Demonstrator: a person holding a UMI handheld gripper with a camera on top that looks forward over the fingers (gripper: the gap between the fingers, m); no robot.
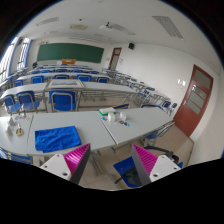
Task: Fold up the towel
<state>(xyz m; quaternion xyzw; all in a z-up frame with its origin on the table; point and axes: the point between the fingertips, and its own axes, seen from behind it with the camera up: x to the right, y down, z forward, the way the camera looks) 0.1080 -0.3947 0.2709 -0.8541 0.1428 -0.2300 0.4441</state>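
A blue towel [57, 138] lies flat on the grey table [100, 128], towards its left part, beyond my left finger. My gripper [111, 160] is held high above the floor, back from the table's near edge, and is open with nothing between its pink pads [77, 159]. The right pad [144, 160] shows over a blue chair seat.
Small white items [118, 117] stand on the table's right part, and a small bottle [18, 130] stands at its left. A blue chair [130, 170] stands below between the fingers. Rows of desks with blue chairs [62, 100] fill the room behind; a door [197, 100] is at the right.
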